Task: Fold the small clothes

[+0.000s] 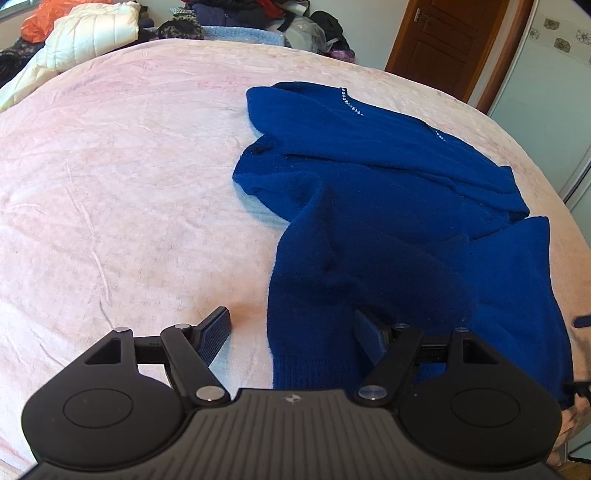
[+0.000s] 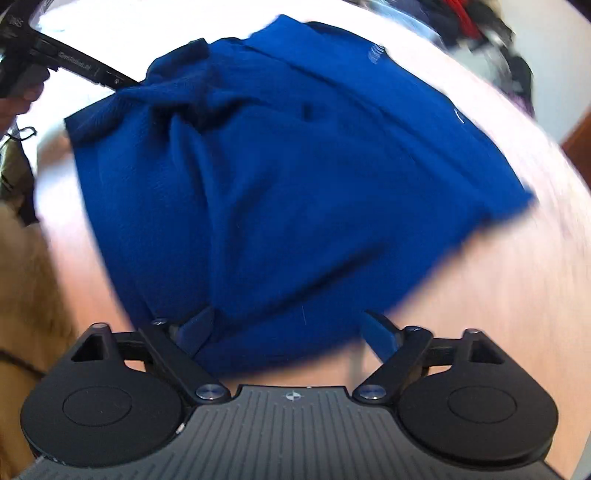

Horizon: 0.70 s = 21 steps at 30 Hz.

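One rumpled blue knit sweater point(image 1: 388, 192)

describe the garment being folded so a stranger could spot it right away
On the wide pink bed cover, look right of the middle: a deep blue knitted sweater lies crumpled, one part running down toward the left tongs. Unlike the clothes pile at the far edge, it lies alone, with sparkly neckline trim.

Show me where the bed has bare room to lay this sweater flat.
Widest bare stretch: the pink blanket left of the blue sweater, from the left gripper up to the clothes pile at the far edge. A narrower strip runs right of the sweater in the right wrist view. Crowded: the far edge, and under the open right gripper.
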Available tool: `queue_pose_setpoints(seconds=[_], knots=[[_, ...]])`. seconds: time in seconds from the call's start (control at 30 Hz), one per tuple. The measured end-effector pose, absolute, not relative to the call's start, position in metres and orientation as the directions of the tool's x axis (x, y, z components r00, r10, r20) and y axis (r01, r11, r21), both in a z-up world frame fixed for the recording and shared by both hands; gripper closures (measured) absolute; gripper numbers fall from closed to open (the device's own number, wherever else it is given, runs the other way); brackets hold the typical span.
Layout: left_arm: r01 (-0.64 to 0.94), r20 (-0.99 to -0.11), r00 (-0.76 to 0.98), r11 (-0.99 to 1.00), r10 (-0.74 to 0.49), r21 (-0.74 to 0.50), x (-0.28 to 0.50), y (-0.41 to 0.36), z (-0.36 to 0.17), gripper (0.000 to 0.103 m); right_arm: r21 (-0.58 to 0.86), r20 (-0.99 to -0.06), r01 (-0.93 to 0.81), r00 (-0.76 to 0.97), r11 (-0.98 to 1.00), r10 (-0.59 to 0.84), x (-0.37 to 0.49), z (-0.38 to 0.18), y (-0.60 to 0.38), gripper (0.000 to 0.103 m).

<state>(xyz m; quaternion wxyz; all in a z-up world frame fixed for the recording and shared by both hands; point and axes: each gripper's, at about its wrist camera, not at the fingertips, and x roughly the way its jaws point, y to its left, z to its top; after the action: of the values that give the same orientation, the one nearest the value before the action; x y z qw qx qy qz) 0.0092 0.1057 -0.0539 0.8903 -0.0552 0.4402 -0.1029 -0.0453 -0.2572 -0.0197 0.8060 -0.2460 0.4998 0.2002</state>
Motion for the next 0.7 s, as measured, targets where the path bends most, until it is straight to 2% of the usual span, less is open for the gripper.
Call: queue_pose_setpoints(seconds=[0.07, 0.13, 0.27, 0.37, 0.5, 0.57, 0.67, 0.7], knots=[[0.137, -0.773, 0.592, 0.973, -0.229, -0.183, 0.008, 0.106, -0.053, 0.03, -0.233, -0.897, -0.544, 0.44, 0.806, 0.038, -0.063, -0.016, -0.268, 0.01], [0.145, -0.773, 0.593, 0.974, -0.225, -0.173, 0.007, 0.104, -0.051, 0.03, -0.236, -0.863, -0.476, 0.504, 0.847, 0.043, -0.074, -0.008, -0.278, 0.017], [0.155, -0.769, 0.592, 0.97, -0.241, -0.185, 0.007, 0.099, -0.047, 0.03, -0.13, -0.76, -0.372, 0.633, 0.919, 0.149, -0.08, 0.005, -0.281, 0.017], [0.174, -0.766, 0.582, 0.962, -0.273, -0.211, 0.008, 0.092, -0.046, 0.03, -0.088, -0.74, -0.354, 0.649, 0.931, 0.177, -0.065, -0.012, -0.259, 0.017], [0.197, -0.756, 0.603, 0.966, -0.253, -0.166, 0.004, 0.083, -0.041, 0.03, -0.041, -0.75, -0.415, 0.613, 0.909, 0.247, -0.038, -0.031, -0.229, 0.018], [0.197, -0.752, 0.617, 0.971, -0.231, -0.137, 0.001, 0.085, -0.037, 0.03, -0.087, -0.787, -0.453, 0.577, 0.887, 0.217, -0.036, -0.044, -0.223, 0.018], [0.207, -0.751, 0.629, 0.974, -0.202, -0.089, -0.006, 0.093, -0.035, 0.03, -0.058, -0.828, -0.49, 0.51, 0.87, 0.232, -0.046, -0.039, -0.24, 0.014], [0.204, -0.753, 0.63, 0.976, -0.189, -0.074, -0.008, 0.096, -0.036, 0.03, -0.072, -0.847, -0.51, 0.485, 0.857, 0.217, -0.055, -0.039, -0.244, 0.009]])
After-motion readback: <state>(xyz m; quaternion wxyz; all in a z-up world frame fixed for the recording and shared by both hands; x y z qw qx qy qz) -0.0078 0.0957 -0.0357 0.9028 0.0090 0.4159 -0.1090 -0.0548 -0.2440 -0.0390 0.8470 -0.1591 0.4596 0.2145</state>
